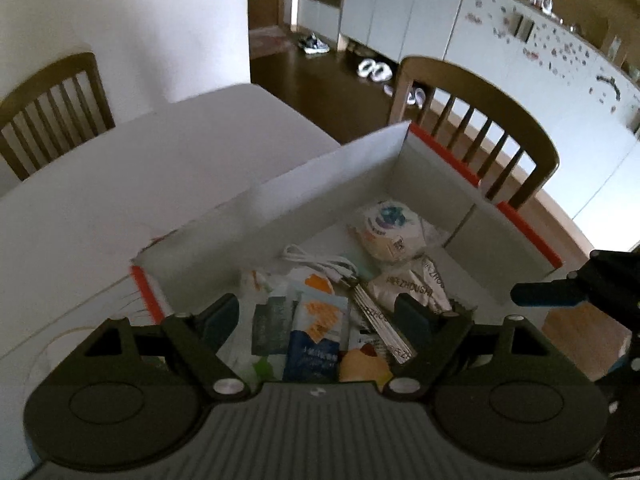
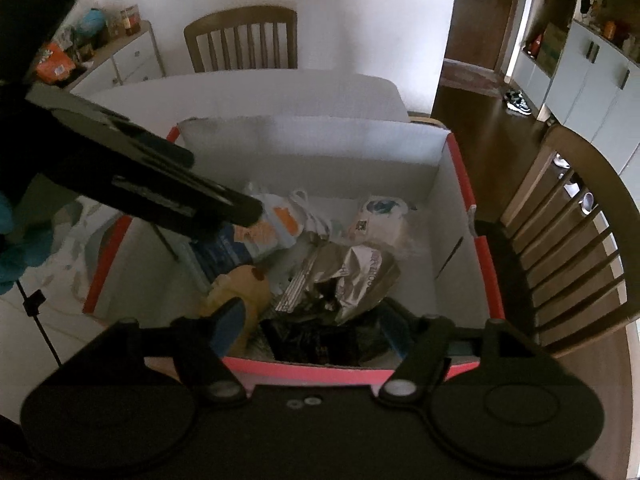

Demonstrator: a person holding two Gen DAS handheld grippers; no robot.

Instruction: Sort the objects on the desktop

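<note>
A white cardboard box with red-orange edges [image 1: 440, 184] [image 2: 460, 184] stands on the white table [image 1: 160, 168]. It holds several items: a white cable [image 1: 320, 264], a round white packet [image 1: 386, 228] [image 2: 380, 216], silver foil packets [image 1: 412, 284] [image 2: 360, 276], a blue-orange sachet [image 1: 316, 332] [image 2: 256, 236] and a yellow object [image 1: 362, 364] [image 2: 244, 284]. My left gripper [image 1: 318, 312] is open above the box's contents and holds nothing. It also shows in the right wrist view [image 2: 160, 184]. My right gripper [image 2: 312, 324] is open at the near wall, over dark packets [image 2: 320, 340].
Wooden chairs stand at the table's far side [image 1: 52, 108] [image 2: 244, 40] and right side [image 1: 500, 128] [image 2: 576, 248]. The right gripper's blue finger [image 1: 548, 294] shows at the right edge. White cabinets [image 1: 400, 8] and shoes on the dark floor [image 1: 374, 70] lie beyond.
</note>
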